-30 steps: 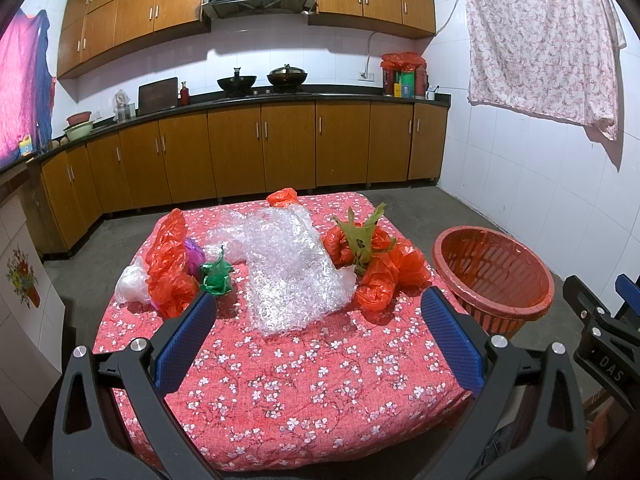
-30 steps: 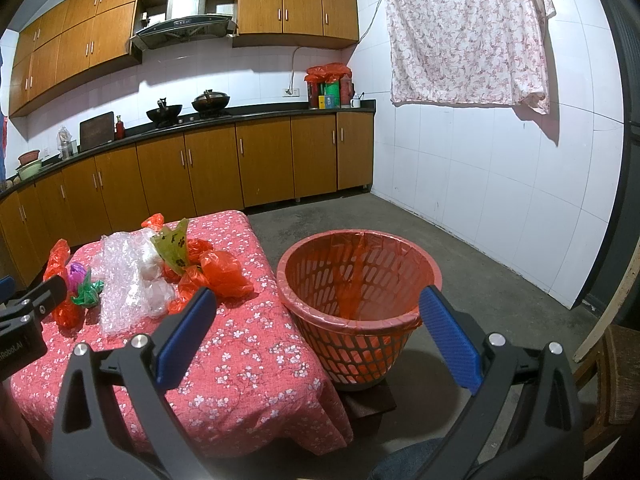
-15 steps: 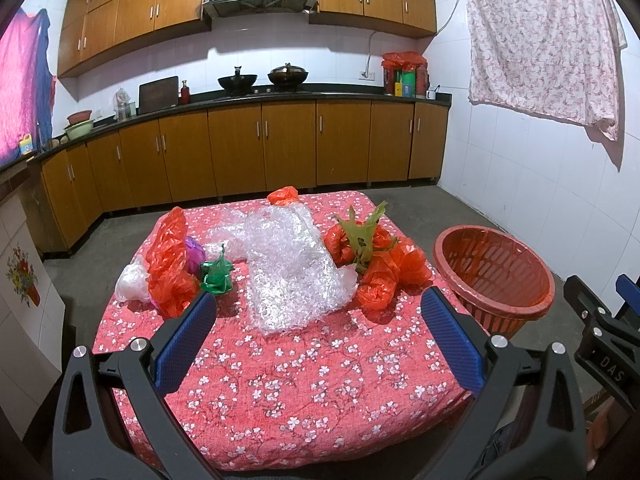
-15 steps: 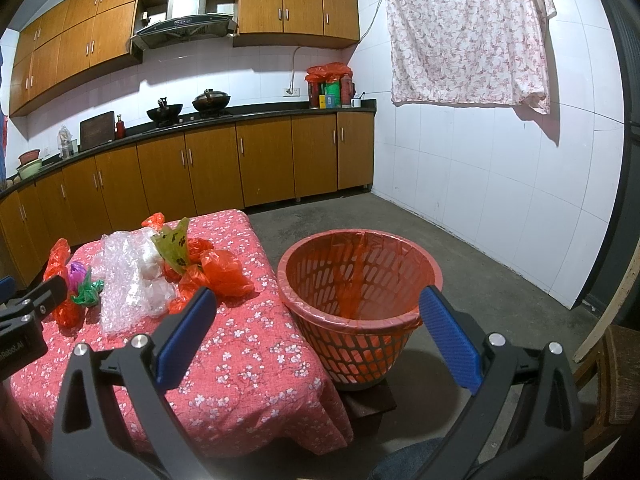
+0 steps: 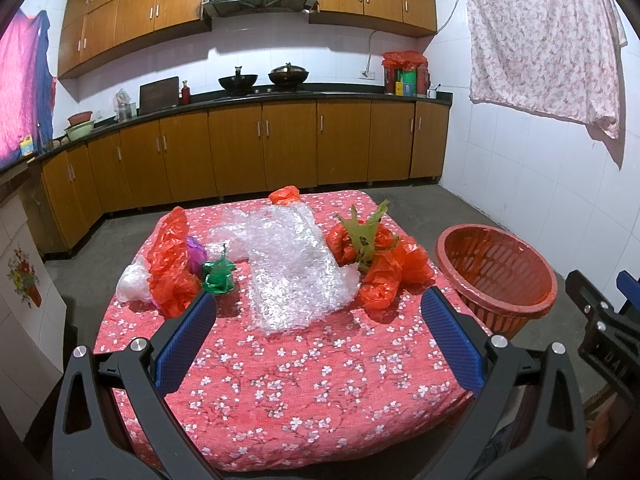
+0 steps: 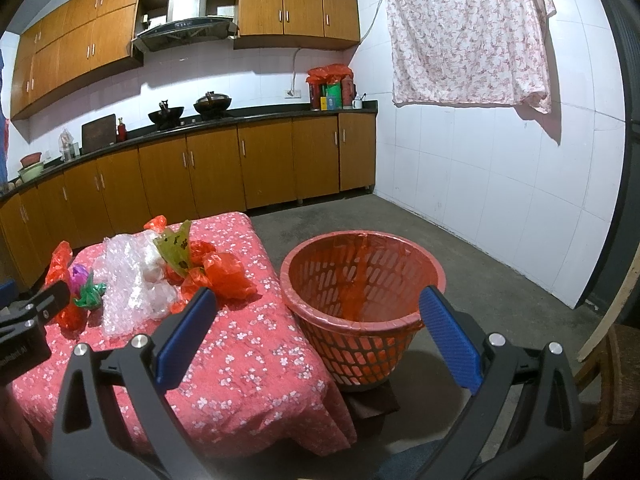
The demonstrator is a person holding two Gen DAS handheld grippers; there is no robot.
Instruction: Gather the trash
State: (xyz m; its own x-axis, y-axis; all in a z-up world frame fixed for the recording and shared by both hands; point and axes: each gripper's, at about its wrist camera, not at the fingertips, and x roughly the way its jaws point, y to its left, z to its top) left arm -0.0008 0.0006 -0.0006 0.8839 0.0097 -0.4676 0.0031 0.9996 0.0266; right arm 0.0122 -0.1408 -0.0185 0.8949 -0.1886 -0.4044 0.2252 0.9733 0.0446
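On the table [image 5: 320,380], left to right, lie one white bag [image 5: 132,280], a tall red bag [image 5: 170,264], one purple scrap [image 5: 196,254], one green wrapper [image 5: 218,276], one sheet of bubble wrap [image 5: 292,268] and a cluster of red bags [image 5: 384,268]. The left gripper [image 5: 318,330] hovers before them, jaws wide apart, holding nothing. Only the right wrist view shows inside the red basket [image 6: 362,276]: just a red liner. The right gripper [image 6: 316,322] gapes equally, empty.

"DA…" on right gripper [image 5: 608,312]
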